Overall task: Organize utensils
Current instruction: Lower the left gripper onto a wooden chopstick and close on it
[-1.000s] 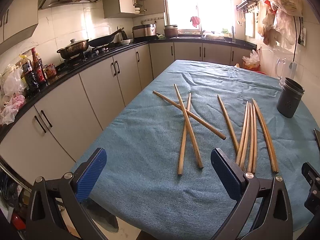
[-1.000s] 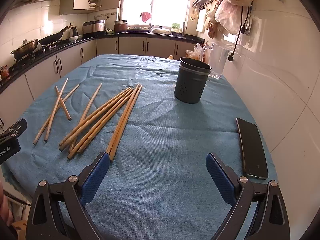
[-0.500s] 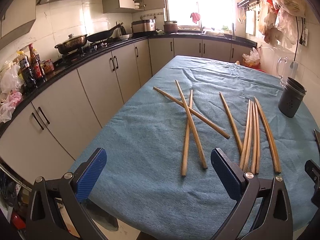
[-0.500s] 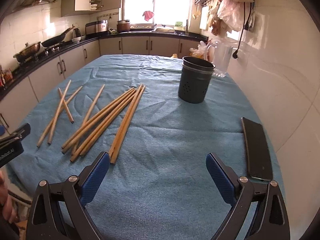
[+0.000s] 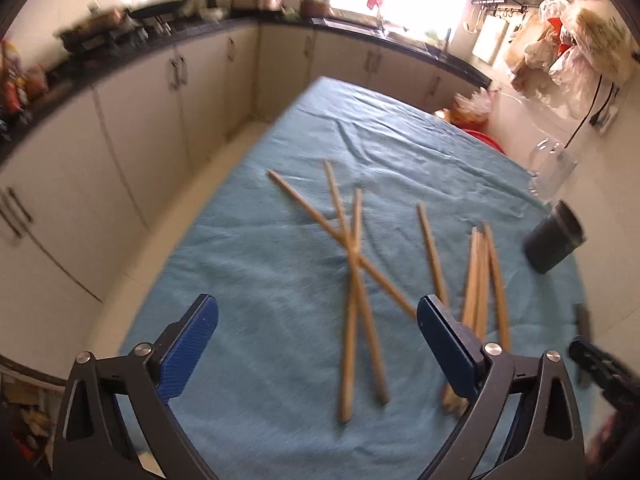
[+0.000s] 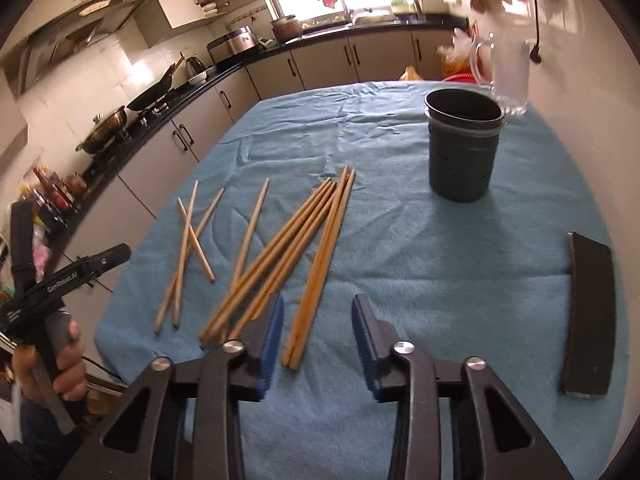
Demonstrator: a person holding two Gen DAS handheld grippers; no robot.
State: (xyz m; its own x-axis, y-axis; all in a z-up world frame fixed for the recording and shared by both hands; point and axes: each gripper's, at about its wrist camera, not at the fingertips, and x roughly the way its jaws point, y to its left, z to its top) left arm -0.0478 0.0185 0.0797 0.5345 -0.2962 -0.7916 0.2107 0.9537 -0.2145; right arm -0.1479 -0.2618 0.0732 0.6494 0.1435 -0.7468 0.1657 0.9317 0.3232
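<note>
Since half a second ago the right tongs (image 6: 316,340) have narrowed to a partial gap, empty, now straddling the near ends of a chopstick pair (image 6: 318,268). Left tongs (image 5: 316,344) remain wide open, holding nothing, over three crossed chopsticks (image 5: 352,280) near the counter's (image 6: 400,240) front edge. Pair's long axis runs front-to-back, toward the holder (image 6: 462,148).

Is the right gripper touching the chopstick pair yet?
Apart. The right wrist view shows blue cloth either side of the chopstick pair, between the open right gripper pads.
</note>
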